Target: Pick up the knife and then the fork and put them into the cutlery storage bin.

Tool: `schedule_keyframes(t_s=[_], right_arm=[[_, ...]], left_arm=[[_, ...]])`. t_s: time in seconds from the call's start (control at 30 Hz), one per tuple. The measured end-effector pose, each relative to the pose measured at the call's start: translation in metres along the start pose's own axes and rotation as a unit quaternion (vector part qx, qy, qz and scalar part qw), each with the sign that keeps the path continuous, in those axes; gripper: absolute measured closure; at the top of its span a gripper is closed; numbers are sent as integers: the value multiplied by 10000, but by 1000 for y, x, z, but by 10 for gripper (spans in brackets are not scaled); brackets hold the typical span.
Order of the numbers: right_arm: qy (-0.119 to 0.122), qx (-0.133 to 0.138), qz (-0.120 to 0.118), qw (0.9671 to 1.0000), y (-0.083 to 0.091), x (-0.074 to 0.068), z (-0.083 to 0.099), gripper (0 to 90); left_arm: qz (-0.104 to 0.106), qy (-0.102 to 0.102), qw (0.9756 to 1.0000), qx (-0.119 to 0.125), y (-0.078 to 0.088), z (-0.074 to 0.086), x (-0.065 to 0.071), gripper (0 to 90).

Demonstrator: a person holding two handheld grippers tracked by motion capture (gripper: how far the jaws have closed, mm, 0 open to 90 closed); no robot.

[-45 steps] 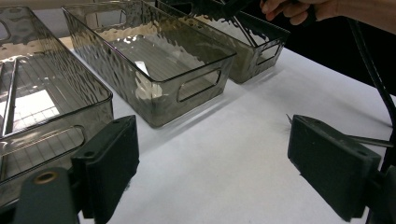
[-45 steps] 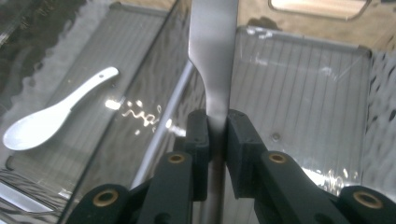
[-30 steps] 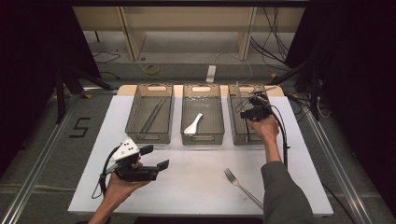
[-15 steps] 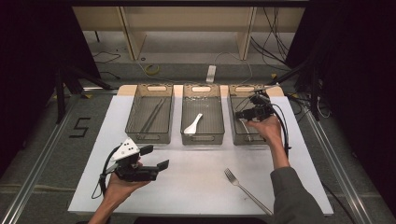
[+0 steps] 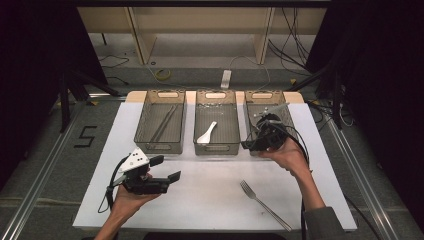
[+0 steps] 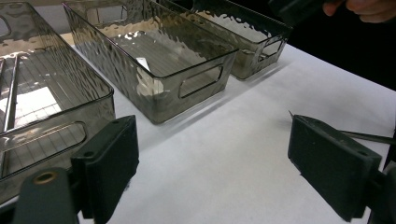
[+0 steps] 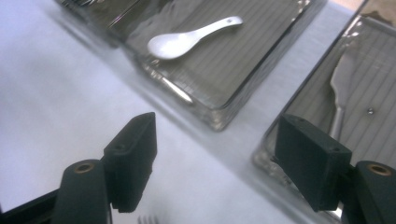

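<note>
I have three smoky clear plastic bins in a row at the far side of the white surface (image 5: 210,200). The left bin (image 5: 161,146) holds a pair of long thin sticks, chopsticks by the look of them (image 5: 164,122). The middle bin (image 5: 216,148) holds one white ceramic soup spoon (image 5: 206,133), lying bowl toward me. The right bin (image 5: 287,111) holds a silvery fork (image 7: 340,100), lying flat on the ribbed floor, its head pale and blurred in the right gripper view. My right claw (image 7: 215,154) hangs over the near end of that bin, beside the gap to the middle bin; its jaws have just been opening and now stand wide apart with nothing between them. A second metal fork (image 5: 262,204) lies on the bare surface near my right forearm, tines toward the bins, well apart from them. My left claw (image 5: 166,169) rests low over the near left part of the surface, released, its jaws spread and empty.
</note>
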State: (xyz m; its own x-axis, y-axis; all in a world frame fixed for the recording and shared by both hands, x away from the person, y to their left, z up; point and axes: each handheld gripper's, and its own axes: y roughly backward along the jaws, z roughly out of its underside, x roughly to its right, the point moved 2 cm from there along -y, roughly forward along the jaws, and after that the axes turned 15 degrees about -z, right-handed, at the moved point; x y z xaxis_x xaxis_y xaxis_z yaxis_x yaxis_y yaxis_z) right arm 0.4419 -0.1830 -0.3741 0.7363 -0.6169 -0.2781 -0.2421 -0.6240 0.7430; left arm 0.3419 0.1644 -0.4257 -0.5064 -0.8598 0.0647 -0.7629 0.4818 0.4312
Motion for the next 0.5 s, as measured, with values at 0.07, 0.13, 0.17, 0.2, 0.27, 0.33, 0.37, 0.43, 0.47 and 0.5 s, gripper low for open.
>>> schedule_keyframes(t_s=[0.07,0.13,0.17,0.2,0.27,0.33,0.37,0.43,0.47,0.5], right_arm=[[88,-52,-9,9999,1,-8,7,305],[130,-119,-48,9998,1,-12,14,309],[136,-180,-75,9997,1,-13,18,310],[122,-224,-81,9996,1,-14,22,309],[125,-245,-141,9995,2,-14,30,309],[92,-270,-191,9994,3,-17,38,307],[99,-271,-216,9994,4,-19,41,302],[145,-333,-252,9990,4,-22,48,301],[138,-432,-268,9986,4,-25,51,301],[182,-515,-272,9981,4,-27,55,302]], left_arm=[[-5,18,10000,5,0,0,0,159],[-9,19,10000,5,0,0,0,159],[-7,6,10000,4,0,0,0,159],[-14,11,10000,16,0,0,0,159],[-22,3,10000,20,0,0,-1,159],[-31,19,10000,23,0,0,-1,159],[-35,15,10000,26,0,0,-1,159],[-34,31,10000,22,0,0,-1,159],[-34,27,10000,28,0,0,-1,159],[-37,19,10000,34,1,0,-1,159]])
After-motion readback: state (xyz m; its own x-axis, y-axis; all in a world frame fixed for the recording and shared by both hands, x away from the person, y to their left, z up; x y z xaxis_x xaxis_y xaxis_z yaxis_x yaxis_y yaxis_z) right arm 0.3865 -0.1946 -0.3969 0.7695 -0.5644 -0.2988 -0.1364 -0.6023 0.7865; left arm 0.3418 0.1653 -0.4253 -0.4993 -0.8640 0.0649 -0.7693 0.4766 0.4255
